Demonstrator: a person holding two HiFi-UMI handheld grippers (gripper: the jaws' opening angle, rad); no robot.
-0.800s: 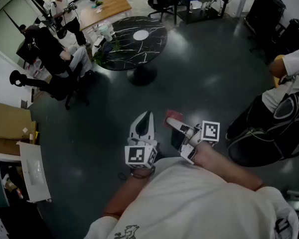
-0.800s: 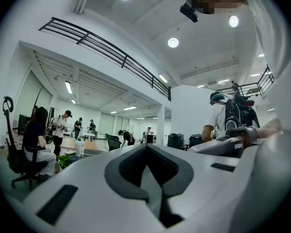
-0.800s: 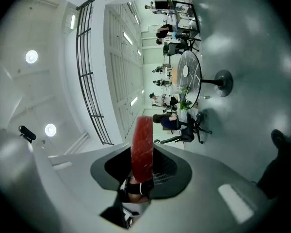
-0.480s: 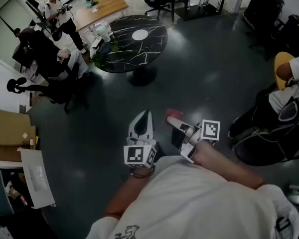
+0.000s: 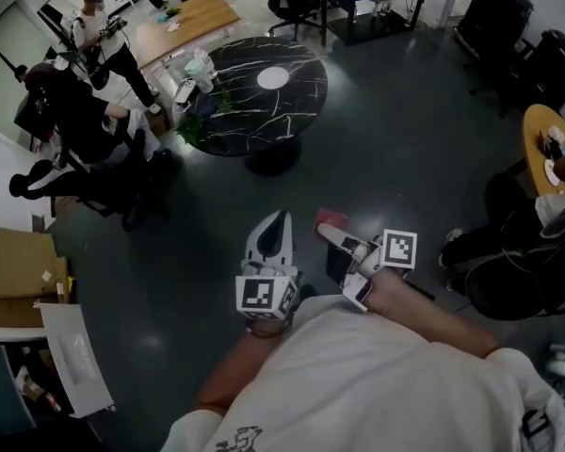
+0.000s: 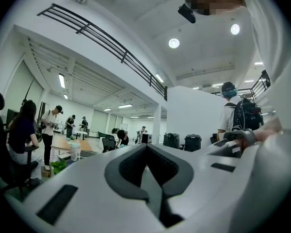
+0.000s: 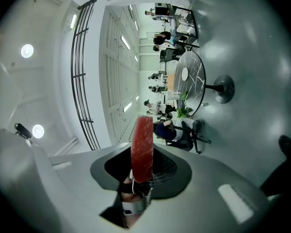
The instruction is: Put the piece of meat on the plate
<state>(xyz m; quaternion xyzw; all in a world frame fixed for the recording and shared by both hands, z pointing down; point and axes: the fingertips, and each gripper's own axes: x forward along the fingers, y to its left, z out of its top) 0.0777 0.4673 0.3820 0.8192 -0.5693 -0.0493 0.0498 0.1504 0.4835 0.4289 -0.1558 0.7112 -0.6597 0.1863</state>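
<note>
A flat red piece of meat [image 5: 327, 219] stands on edge between the jaws of my right gripper [image 5: 331, 234], which is shut on it and held level in front of the body. In the right gripper view the meat [image 7: 142, 140] rises from between the dark pads [image 7: 166, 166]. My left gripper [image 5: 279, 218] is beside it, shut with nothing in it; its jaws meet in the left gripper view [image 6: 147, 149]. A white plate [image 5: 273, 77] lies on a round black marble table [image 5: 235, 102] far ahead across the floor; the plate [image 7: 184, 74] also shows in the right gripper view.
People and office chairs [image 5: 85, 130] crowd the left side by a wooden desk [image 5: 184, 22]. A potted plant [image 5: 193, 125] stands at the table's left. A seated person [image 5: 508, 262] and a small yellow table [image 5: 539, 144] are on the right. Cardboard boxes [image 5: 14, 262] sit far left.
The room has slid a little in the head view, and the yellow table has come into sight at right. Both grippers keep their place before the body, the meat still held.
</note>
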